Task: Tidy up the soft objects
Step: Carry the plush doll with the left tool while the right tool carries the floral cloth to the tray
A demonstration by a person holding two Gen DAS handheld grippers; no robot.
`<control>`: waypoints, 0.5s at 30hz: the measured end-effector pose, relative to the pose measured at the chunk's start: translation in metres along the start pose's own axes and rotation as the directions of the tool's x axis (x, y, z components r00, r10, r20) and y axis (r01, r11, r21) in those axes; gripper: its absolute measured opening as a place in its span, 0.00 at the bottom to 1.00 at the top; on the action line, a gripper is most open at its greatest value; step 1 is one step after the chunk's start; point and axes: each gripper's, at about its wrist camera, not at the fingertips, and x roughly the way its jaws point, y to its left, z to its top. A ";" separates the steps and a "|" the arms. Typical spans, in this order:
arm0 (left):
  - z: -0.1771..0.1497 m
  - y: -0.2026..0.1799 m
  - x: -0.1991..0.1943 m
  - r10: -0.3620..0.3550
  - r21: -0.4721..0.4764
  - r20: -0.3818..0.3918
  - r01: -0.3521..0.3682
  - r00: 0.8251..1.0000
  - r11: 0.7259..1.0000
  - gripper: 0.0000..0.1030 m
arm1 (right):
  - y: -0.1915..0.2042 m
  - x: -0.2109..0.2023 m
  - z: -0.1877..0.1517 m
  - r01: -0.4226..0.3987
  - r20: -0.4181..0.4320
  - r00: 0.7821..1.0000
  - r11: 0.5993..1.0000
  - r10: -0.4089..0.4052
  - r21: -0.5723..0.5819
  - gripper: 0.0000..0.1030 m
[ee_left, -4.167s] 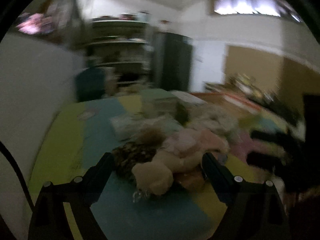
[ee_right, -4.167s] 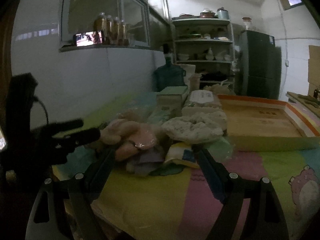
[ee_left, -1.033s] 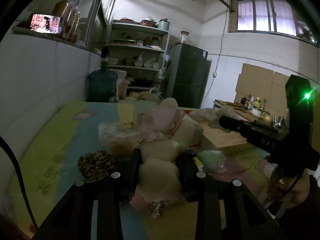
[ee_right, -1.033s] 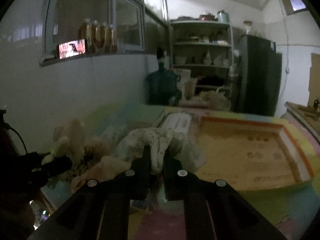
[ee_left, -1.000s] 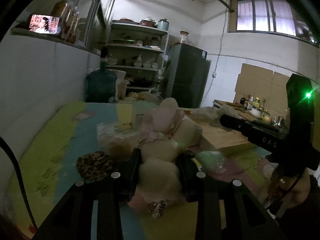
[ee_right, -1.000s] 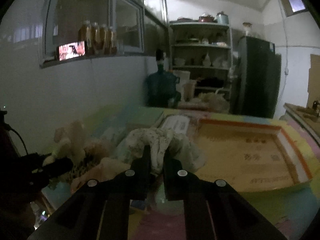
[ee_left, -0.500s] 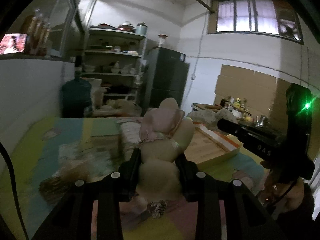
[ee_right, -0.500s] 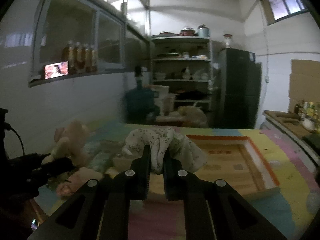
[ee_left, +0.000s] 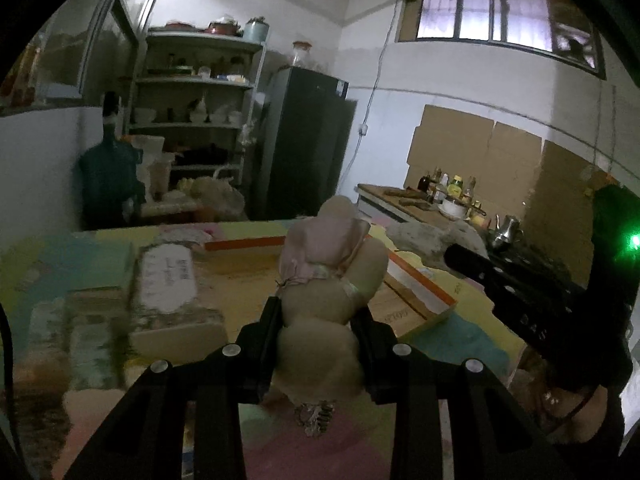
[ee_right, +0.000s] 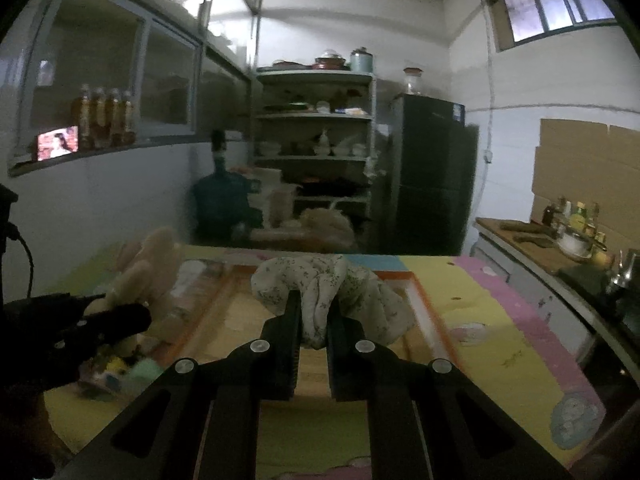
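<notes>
My left gripper (ee_left: 318, 314) is shut on a beige plush toy in a pink top (ee_left: 332, 276) and holds it up above the table, in front of the orange-rimmed cardboard tray (ee_left: 420, 300). My right gripper (ee_right: 314, 308) is shut on a bundle of white floral cloth (ee_right: 332, 284) and holds it over the same tray (ee_right: 426, 312). The plush toy (ee_right: 148, 268) and the left gripper show at the left of the right wrist view. The right gripper and its cloth (ee_left: 432, 240) show at the right of the left wrist view.
A colourful mat (ee_right: 500, 340) covers the table. Packets and boxes (ee_left: 164, 280) lie left of the tray, with small soft items (ee_right: 132, 372) near the front left. Behind stand a water jug (ee_right: 224, 200), shelves (ee_right: 316, 152) and a dark fridge (ee_right: 432, 176). A counter with bottles (ee_right: 572, 224) is at right.
Both grippers have swung right with their loads, from the pile of soft things toward the tray. The tray now lies straight ahead in both views.
</notes>
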 end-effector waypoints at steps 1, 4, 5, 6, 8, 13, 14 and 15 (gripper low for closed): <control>0.001 -0.001 0.007 0.001 -0.007 -0.008 -0.001 1.000 1.000 0.34 | -0.008 0.003 -0.002 0.009 -0.007 1.000 1.000 -0.009 0.002 0.11; 0.003 -0.008 0.026 0.010 -0.012 -0.031 -0.010 0.999 1.000 0.34 | -0.029 0.013 -0.007 0.020 -0.027 0.999 1.000 -0.020 0.015 0.11; 0.004 -0.011 0.033 0.015 -0.012 -0.037 -0.015 0.999 1.000 0.34 | -0.032 0.017 -0.008 0.019 -0.035 0.999 1.000 -0.019 0.019 0.11; 0.004 -0.015 0.040 0.019 -0.013 -0.045 -0.019 0.999 1.000 0.34 | -0.037 0.022 -0.009 0.018 -0.046 0.999 1.000 -0.017 0.021 0.11; 0.004 -0.021 0.053 0.025 -0.018 -0.064 -0.026 0.998 1.000 0.34 | -0.044 0.032 -0.013 0.018 -0.068 0.998 1.000 -0.017 0.020 0.11; 0.005 -0.028 0.089 0.056 -0.020 -0.120 -0.059 0.991 0.998 0.34 | -0.059 0.058 -0.023 0.002 -0.122 0.992 0.999 0.003 0.036 0.11; 0.004 -0.029 0.096 0.060 -0.023 -0.134 -0.064 0.989 0.998 0.34 | -0.062 0.062 -0.024 -0.002 -0.131 0.991 0.999 0.007 0.045 0.11; 0.004 -0.029 0.101 0.064 -0.024 -0.147 -0.068 0.987 0.997 0.34 | -0.067 0.067 -0.026 -0.005 -0.141 0.990 0.998 0.013 0.058 0.11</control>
